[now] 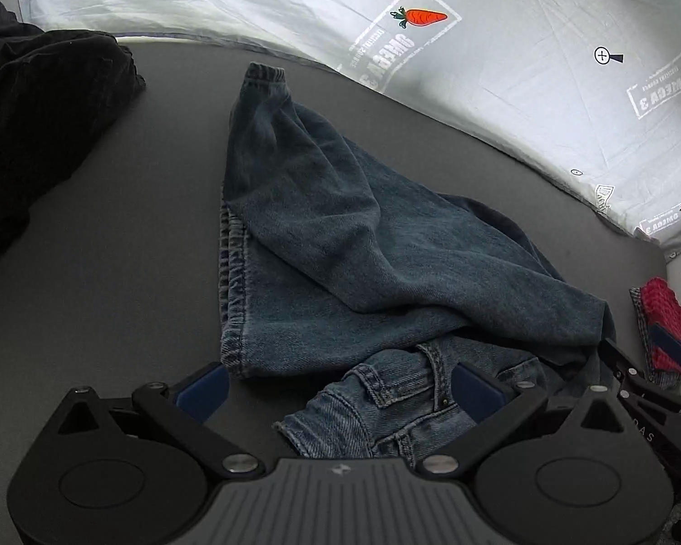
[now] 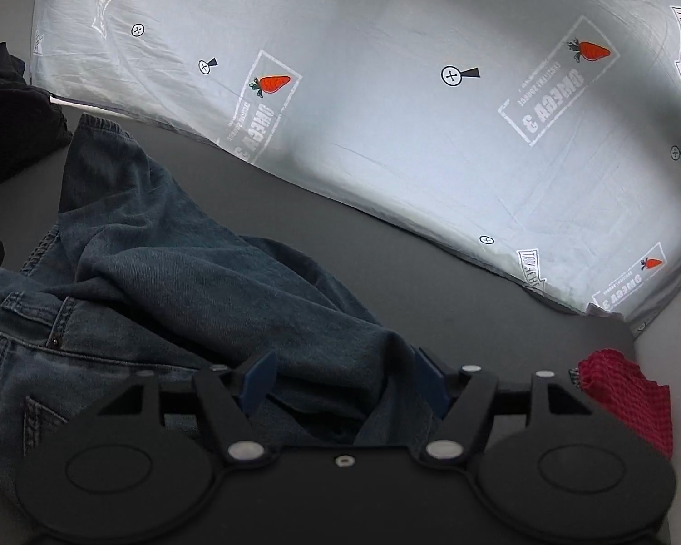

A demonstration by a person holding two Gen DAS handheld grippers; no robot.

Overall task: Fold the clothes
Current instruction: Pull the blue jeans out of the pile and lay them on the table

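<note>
A pair of blue jeans (image 1: 340, 245) lies crumpled on a dark grey table (image 1: 113, 250), one leg stretching away to its hem. My left gripper (image 1: 340, 393) is open, its blue pads either side of the waistband with belt loops. The jeans also show in the right wrist view (image 2: 181, 281). My right gripper (image 2: 345, 381) is open, its pads either side of a raised fold of denim at the jeans' right edge. The right gripper also shows at the right edge of the left wrist view (image 1: 644, 377).
A black garment (image 1: 36, 127) is heaped at the far left of the table. A red knitted cloth (image 2: 626, 395) lies at the table's right edge. A white printed sheet with carrot pictures (image 2: 408, 91) hangs behind the table.
</note>
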